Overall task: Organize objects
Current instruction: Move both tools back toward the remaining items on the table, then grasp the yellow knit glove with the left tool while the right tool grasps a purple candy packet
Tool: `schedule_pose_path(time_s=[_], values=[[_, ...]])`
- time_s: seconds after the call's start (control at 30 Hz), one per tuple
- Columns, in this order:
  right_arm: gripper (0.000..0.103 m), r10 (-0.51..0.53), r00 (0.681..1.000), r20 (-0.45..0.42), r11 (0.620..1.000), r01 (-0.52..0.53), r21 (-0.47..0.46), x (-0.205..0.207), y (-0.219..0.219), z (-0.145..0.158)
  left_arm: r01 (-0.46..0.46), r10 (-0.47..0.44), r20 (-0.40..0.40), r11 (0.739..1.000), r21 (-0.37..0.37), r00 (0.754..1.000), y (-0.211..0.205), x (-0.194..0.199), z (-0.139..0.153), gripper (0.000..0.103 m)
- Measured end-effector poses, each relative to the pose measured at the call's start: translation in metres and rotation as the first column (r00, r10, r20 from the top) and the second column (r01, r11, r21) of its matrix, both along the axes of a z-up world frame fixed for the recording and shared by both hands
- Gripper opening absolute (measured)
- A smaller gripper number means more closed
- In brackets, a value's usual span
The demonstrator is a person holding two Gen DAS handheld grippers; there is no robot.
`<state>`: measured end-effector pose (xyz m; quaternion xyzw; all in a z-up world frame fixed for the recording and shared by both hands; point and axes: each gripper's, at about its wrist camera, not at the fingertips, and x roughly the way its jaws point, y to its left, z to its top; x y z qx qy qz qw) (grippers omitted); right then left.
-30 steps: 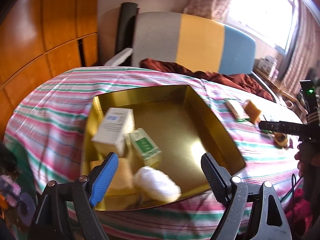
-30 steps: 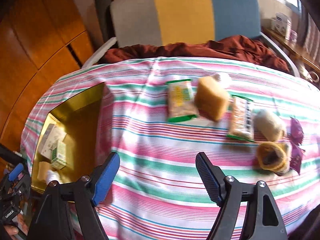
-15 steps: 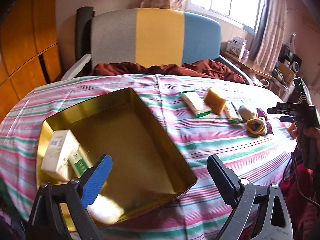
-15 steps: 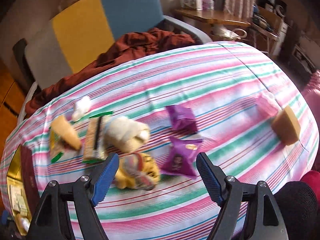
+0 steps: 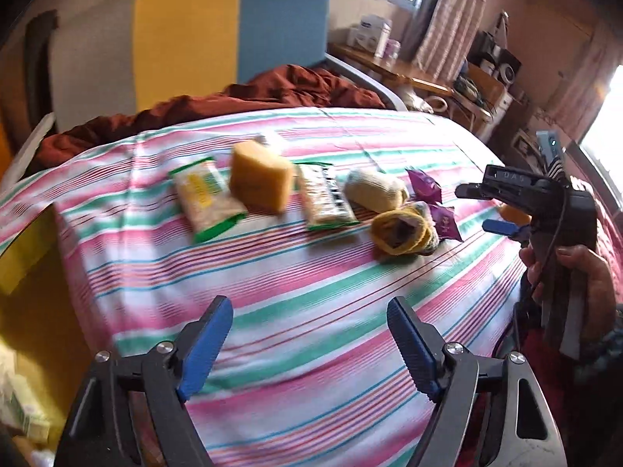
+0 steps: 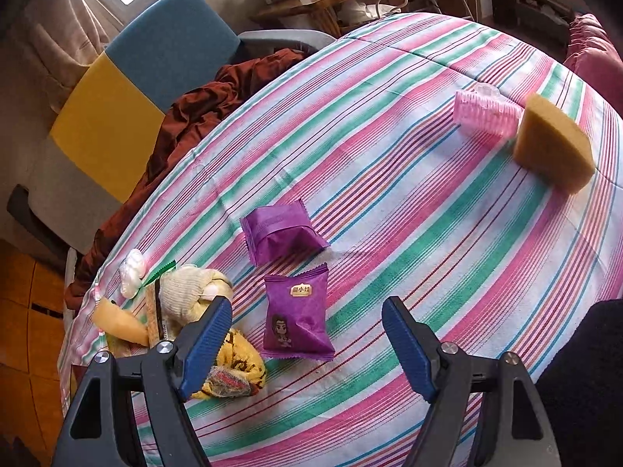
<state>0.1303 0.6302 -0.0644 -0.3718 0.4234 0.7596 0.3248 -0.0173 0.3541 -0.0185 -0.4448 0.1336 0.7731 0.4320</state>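
Observation:
My left gripper [image 5: 309, 334] is open and empty above the striped tablecloth. Ahead of it lie a green snack pack [image 5: 206, 198], a yellow sponge [image 5: 261, 181], a second snack pack [image 5: 325, 202], a cream sock roll [image 5: 375, 190], a yellow sock roll [image 5: 403, 231] and purple packets [image 5: 446, 220]. The gold tin [image 5: 23, 257] is at the left edge. My right gripper [image 6: 307, 334] is open and empty just over a purple packet [image 6: 296, 319], with another purple packet [image 6: 280, 233] beyond. A pink roller [image 6: 484, 114] and a sponge [image 6: 553, 148] lie far right.
A grey, yellow and blue chair [image 5: 187, 39] with a dark red cloth [image 5: 233, 97] stands behind the table. A cluttered wooden desk [image 5: 412, 74] is at the back right. The right gripper held by a hand shows in the left wrist view [image 5: 506, 194].
My left gripper has swung right, from over the gold tin to over the row of objects. My right gripper has swung right too, from the snack packs to the purple packets.

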Motion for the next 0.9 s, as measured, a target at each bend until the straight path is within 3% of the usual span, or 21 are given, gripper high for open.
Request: schedule_pose_path(time_s=[0.13, 0.3, 0.57, 0.63, 0.67, 0.73, 0.8, 0.9], values=[[0.081, 0.003, 1.000, -0.012, 1.000, -0.003, -0.020, -0.001, 0.002, -0.003, 0.064, -0.063, 0.042, 0.998, -0.007, 0.997, 0.047, 0.000, -0.010, 0.081], [0.081, -0.015, 1.000, -0.018, 0.999, 0.014, -0.044, 0.001, 0.006, -0.006, 0.075, -0.075, 0.108, 0.997, 0.008, 0.991, 0.092, -0.005, -0.022, 0.083], [0.081, -0.020, 1.000, -0.012, 0.998, 0.019, -0.064, 0.000, 0.008, -0.010, 0.108, -0.105, 0.075, 0.994, -0.030, 0.992, 0.150, -0.001, -0.039, 0.082], [0.081, -0.016, 1.000, -0.004, 0.998, 0.016, -0.062, -0.001, 0.007, -0.010, 0.108, -0.105, 0.068, 0.993, -0.046, 0.992, 0.161, -0.005, -0.048, 0.077], [0.081, -0.013, 1.000, 0.001, 0.998, 0.013, -0.060, -0.002, 0.007, -0.011, 0.111, -0.107, 0.069, 0.992, -0.053, 0.992, 0.164, -0.006, -0.054, 0.065], [0.081, -0.001, 1.000, 0.009, 0.999, 0.002, -0.053, -0.004, 0.007, -0.011, 0.123, -0.119, 0.100, 0.992, -0.029, 0.988, 0.162, -0.007, -0.059, 0.055], [0.081, 0.021, 0.999, 0.027, 0.999, -0.020, -0.044, -0.009, 0.005, -0.012, 0.149, -0.148, 0.071, 0.989, -0.010, 0.986, 0.155, 0.000, -0.055, 0.043], [0.075, 0.060, 0.997, 0.057, 0.997, -0.058, -0.050, -0.017, 0.003, -0.017, 0.183, -0.183, 0.013, 0.983, -0.001, 0.983, 0.138, 0.014, -0.049, 0.038]])
